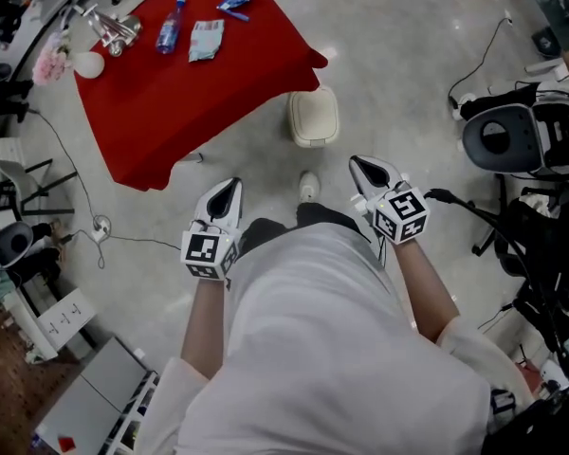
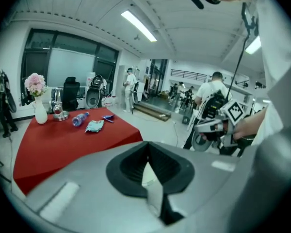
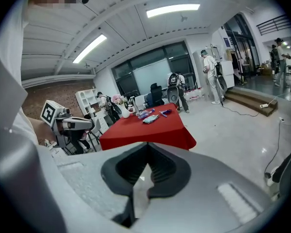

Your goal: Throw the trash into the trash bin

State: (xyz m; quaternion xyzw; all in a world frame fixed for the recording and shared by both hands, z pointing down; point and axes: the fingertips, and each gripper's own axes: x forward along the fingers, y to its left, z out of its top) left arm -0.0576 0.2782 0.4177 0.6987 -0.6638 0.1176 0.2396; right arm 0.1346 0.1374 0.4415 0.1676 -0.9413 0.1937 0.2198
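Room: pale concrete floor (image 1: 398, 55) is seen from above, with cables and equipment along the edges.
Table: a table (image 1: 171, 112) draped in red cloth is set at the upper left, well apart from both grippers.
Trash: a blue bottle (image 1: 170, 25), a crumpled pale wrapper (image 1: 207, 39) and a small blue wrapper (image 1: 234, 5) are laid near the cloth's far edge.
Left gripper (image 1: 229, 190): held low in front of the person, with its jaws pressed together and nothing caught between them.
Trash bin (image 1: 313, 117): a white bin, apparently lidded, is stood on the floor just beside the table's corner, ahead of the grippers.
Right gripper (image 1: 362, 167): held level with the other, jaws likewise closed and nothing carried.
Progress: the task is judged barely begun. No trash has been lifted and all three pieces are left on the table. Each must be reached, gripped and dropped into the bin.
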